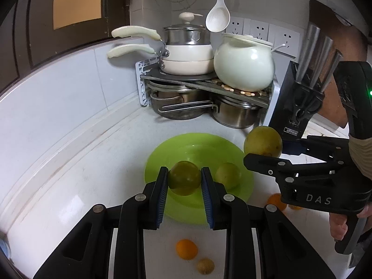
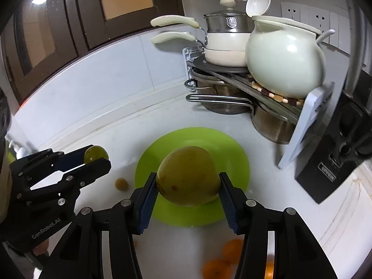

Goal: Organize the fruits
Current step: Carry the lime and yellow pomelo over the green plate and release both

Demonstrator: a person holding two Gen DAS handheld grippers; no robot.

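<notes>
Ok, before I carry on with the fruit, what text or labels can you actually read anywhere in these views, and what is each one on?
"DAS": white letters on the right gripper body.
"GenRobot.AI": white print on the left gripper body.
"OPPEIN": small plate on the black knife block, only just legible.
Crest on the steel steamer pot: too small to read.

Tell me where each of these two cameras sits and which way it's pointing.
Left wrist: on the left gripper, looking over the green plate toward the pot rack; right gripper and hand visible.
Right wrist: on the right gripper, holding a mango above the plate; left gripper visible.
Shared: plate, white pot, rack.
</notes>
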